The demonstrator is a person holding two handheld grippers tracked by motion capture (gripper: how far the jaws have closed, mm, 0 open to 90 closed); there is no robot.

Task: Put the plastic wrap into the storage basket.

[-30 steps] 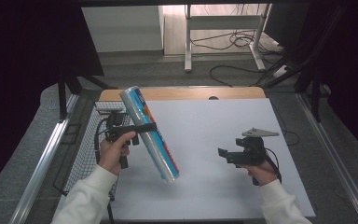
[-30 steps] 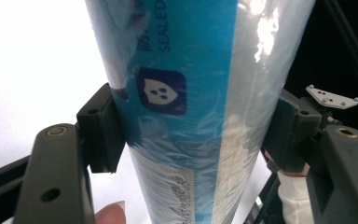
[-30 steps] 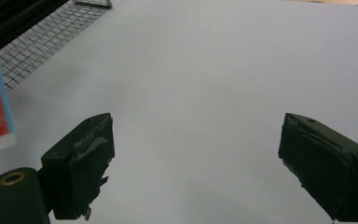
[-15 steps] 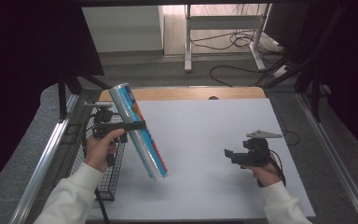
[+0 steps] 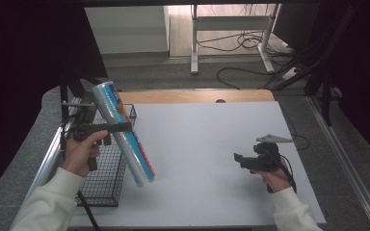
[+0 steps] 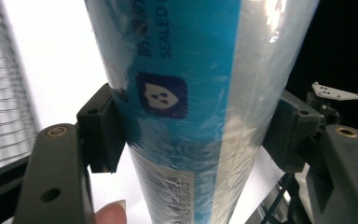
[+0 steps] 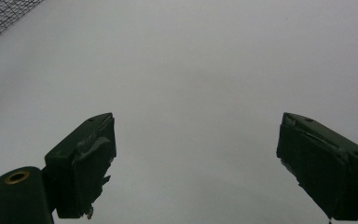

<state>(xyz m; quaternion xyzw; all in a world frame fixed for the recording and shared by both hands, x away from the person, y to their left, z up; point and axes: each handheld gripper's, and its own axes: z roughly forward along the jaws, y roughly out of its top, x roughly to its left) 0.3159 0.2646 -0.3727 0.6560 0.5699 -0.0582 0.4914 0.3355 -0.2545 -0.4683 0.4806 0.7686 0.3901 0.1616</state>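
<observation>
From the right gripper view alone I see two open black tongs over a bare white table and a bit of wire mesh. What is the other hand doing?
Observer: The left tongs are shut on a long blue and clear wrapped roll, lifted and tilted.
Operator: Where is that mesh from?
Observer: It is a black wire basket at the table's left edge; the roll's lower end hangs beside it, over the white table.
Operator: Any print on the roll?
Observer: Yes, the left gripper view shows "SEALED" and a dark shield badge.

Beyond the white counter [image 5: 212,144], grey floor [image 5: 173,72] carries loose black cables [image 5: 241,43] around a pale metal frame stand [image 5: 231,29]. Black curtains [image 5: 24,62] flank the counter, darkening both sides.
</observation>
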